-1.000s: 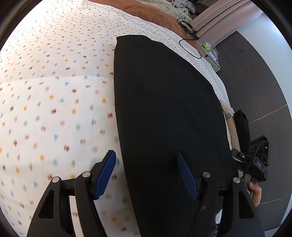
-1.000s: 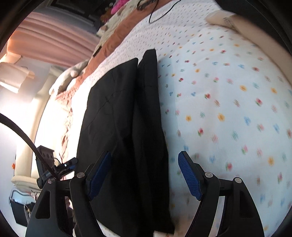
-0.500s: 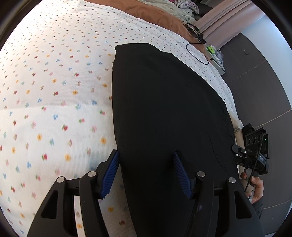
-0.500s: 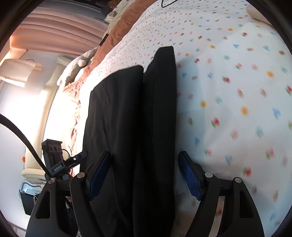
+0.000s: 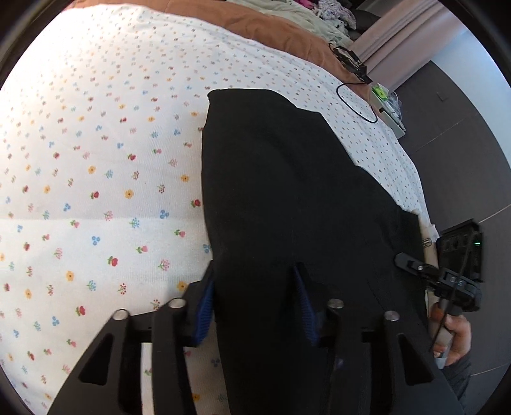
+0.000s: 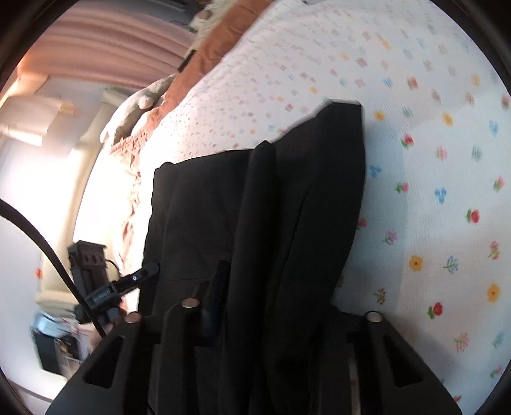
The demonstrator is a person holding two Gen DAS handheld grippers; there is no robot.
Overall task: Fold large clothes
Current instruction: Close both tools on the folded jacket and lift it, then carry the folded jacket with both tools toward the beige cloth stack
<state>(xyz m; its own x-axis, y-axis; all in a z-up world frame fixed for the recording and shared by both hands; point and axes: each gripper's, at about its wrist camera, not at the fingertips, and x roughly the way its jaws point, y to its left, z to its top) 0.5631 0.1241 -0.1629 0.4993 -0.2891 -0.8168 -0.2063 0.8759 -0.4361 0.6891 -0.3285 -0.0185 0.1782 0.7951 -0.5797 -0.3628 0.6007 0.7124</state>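
A long black garment (image 5: 287,191) lies folded lengthwise on a flowered bed sheet (image 5: 95,159). My left gripper (image 5: 255,303) straddles the garment's near left edge. Its jaws are closing, one blue pad (image 5: 206,303) against the edge and the other on top of the cloth. In the right wrist view the black garment (image 6: 255,207) bunches in upright folds between the closing jaws of my right gripper (image 6: 271,306). The cloth hides one finger. Each view shows the other gripper at the bed's side, the right gripper's body (image 5: 456,277) held by a hand (image 5: 453,338).
The flowered sheet (image 6: 415,127) spreads wide beside the garment. A brown blanket (image 5: 271,28) and heaped clothes lie at the far end. A black cable (image 5: 354,102) loops near the bed's far corner. Pink curtains (image 6: 111,41) and a stuffed toy (image 6: 137,108) are beyond the bed.
Both grippers slid in over the garment's near end and their jaws narrowed. The right one went from wide open to tight, and the cloth now stands gathered between its fingers.
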